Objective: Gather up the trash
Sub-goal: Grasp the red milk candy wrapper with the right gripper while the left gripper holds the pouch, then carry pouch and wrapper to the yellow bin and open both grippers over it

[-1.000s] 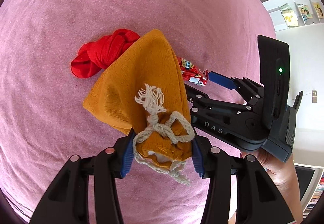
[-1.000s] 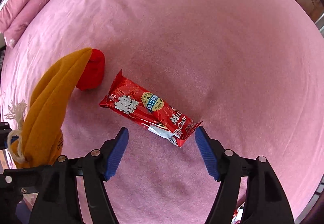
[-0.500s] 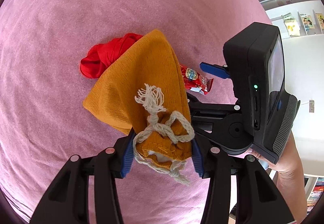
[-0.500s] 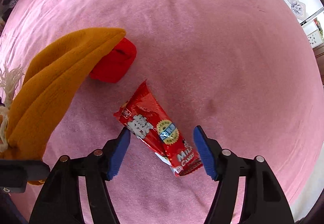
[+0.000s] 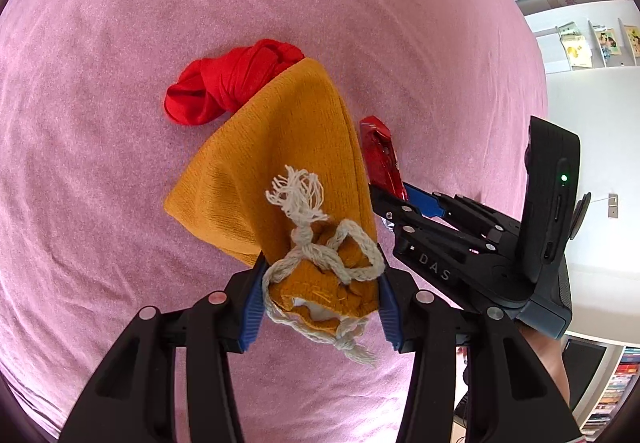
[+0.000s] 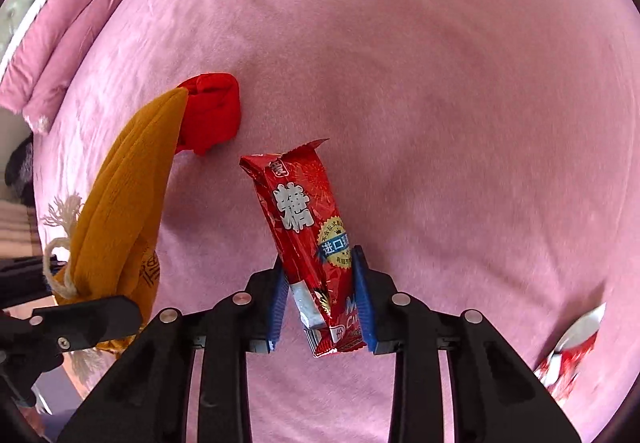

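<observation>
Orange drawstring bag [image 5: 280,179] hangs, opening pinched shut.

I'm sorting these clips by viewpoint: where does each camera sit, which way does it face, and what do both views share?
Left wrist: sits on the left gripper, looking steeply down at the pink bedspread; its fingers clamp the mustard drawstring bag; the right gripper and a hand show.
Right wrist: sits on the right gripper, facing down; jaws closing on the red candy wrapper.
Shared: bag, wrapper, red cloth bundle, bedspread.
</observation>
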A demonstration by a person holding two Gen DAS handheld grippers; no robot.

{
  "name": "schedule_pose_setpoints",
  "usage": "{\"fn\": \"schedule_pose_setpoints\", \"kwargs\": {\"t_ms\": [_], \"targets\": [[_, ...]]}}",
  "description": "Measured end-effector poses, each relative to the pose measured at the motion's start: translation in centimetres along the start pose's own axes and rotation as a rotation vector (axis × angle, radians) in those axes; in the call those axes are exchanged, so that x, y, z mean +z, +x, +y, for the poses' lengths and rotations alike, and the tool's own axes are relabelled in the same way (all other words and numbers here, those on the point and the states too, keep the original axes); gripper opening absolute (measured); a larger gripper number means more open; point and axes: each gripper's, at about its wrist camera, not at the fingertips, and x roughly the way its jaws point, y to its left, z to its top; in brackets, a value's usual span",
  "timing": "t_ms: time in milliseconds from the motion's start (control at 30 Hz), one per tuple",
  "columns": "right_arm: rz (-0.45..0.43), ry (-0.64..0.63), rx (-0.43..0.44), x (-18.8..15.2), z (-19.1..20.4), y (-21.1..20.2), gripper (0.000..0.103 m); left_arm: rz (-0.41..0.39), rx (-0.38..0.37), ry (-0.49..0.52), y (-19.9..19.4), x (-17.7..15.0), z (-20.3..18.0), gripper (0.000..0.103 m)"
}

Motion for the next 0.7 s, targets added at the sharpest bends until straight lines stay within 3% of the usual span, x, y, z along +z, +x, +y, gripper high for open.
{"fn": "schedule_pose_setpoints", "kwargs": {"t_ms": [167, 333, 700], "targets": [[-0.005, 0.264, 0.146, -4.1, -1.3, -1.1, 0.029, 0.031, 0.002, 0.03, 0.2, -2.9, 0.4, 0.048], [-0.038, 0.437, 0.261, -9.9, -0.4, -2.5, 0.029, 0.083, 0.004, 0.079, 0.2, -6.9, 0.7, 0.048], [-0.119, 0.684, 0.33, -25.6, 2.7, -6.8, 0.029, 0.224, 0.012, 0.291, -0.2, -18.0, 0.0, 0.048]]}}
